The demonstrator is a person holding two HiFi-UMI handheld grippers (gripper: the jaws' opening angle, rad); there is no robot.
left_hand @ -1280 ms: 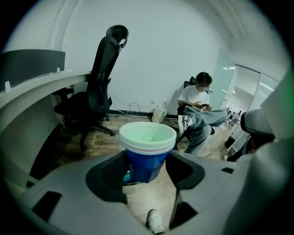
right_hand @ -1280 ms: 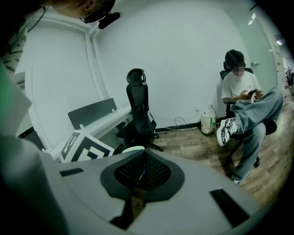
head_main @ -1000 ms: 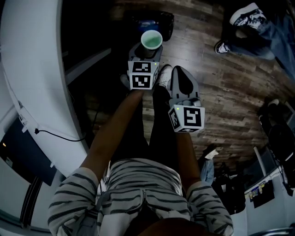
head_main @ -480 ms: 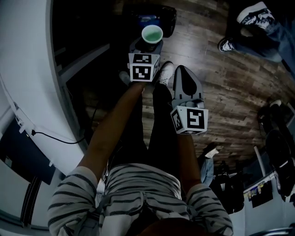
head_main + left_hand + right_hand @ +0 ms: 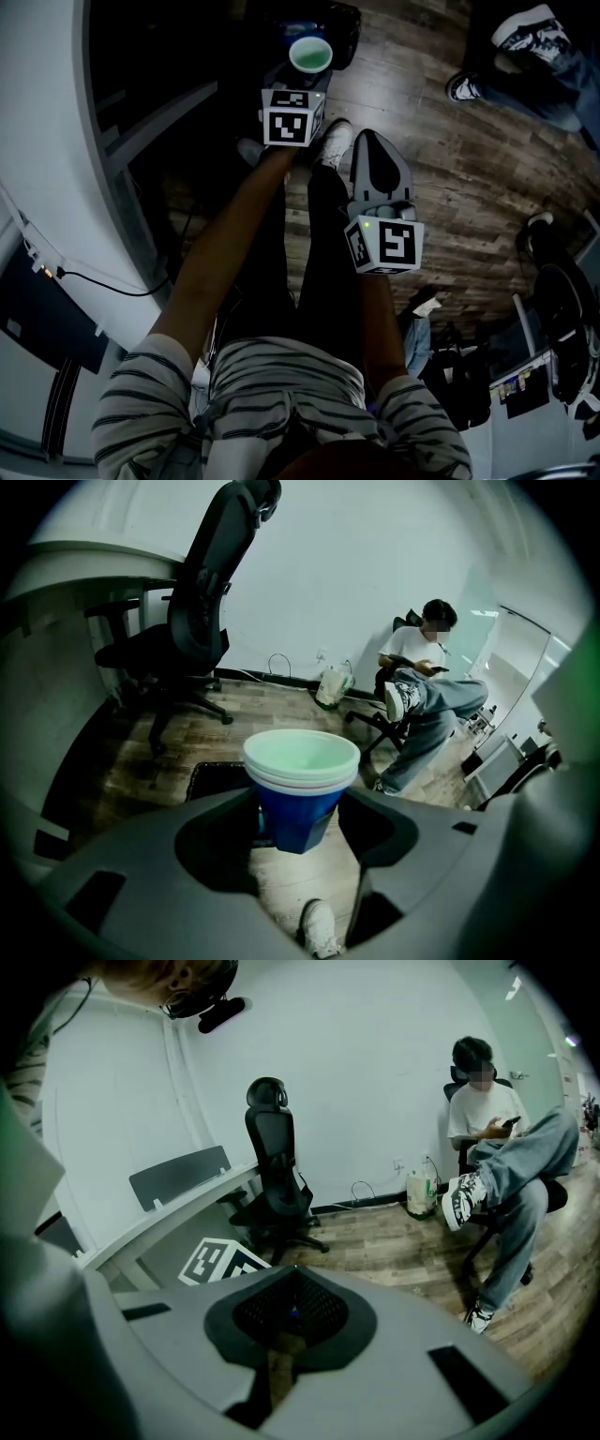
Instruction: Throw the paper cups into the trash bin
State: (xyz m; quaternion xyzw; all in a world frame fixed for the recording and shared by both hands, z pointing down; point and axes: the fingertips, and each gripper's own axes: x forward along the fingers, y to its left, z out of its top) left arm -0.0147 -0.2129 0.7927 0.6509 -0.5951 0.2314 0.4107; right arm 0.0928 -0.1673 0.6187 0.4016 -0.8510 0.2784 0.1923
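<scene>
Left fingers (image 5: 141, 874) tight around stacked paper cups (image 5: 300, 780), right fingers (image 5: 394, 1354) together, empty; trash bin (image 5: 214, 778) mostly hidden beneath.

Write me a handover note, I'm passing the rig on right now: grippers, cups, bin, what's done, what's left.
Left gripper: shut on a stack of paper cups, upright, blue with white rims.
Right gripper: shut, empty.
Trash bin: black, on the floor just beyond and below the cups.
Done: cups picked up and carried to the bin.
Left: bring them over the opening, then open the left gripper.
</scene>
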